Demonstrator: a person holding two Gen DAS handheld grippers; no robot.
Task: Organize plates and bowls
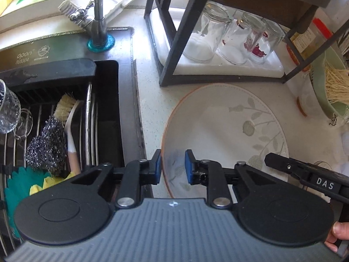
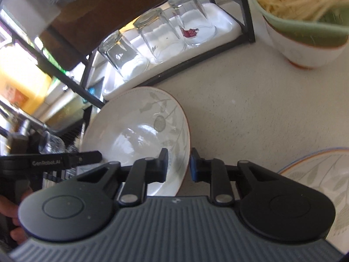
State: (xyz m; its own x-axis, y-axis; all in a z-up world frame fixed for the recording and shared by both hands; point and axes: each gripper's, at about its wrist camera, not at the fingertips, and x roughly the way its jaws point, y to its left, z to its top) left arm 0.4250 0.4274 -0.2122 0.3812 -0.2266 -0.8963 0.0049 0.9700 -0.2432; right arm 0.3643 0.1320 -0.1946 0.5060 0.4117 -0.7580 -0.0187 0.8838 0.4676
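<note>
A deep white plate (image 1: 218, 126) with a grey leaf pattern and an orange rim lies on the speckled counter to the right of the sink. My left gripper (image 1: 173, 168) straddles its near-left rim, one blue pad outside and one inside, closed on it. In the right wrist view the same plate (image 2: 130, 126) has its right rim between the pads of my right gripper (image 2: 178, 166), which is closed on it too. Each gripper shows in the other's view: the right gripper (image 1: 268, 158) over the plate's far side, the left gripper (image 2: 98, 154) at the left.
A second leaf-pattern plate (image 2: 316, 174) lies at the lower right. A white bowl (image 2: 305, 50) holds a green strainer of noodles. Three upturned glasses (image 1: 231, 37) stand on a white tray under a black rack. The sink (image 1: 65, 120) holds a brush, steel wool and gloves.
</note>
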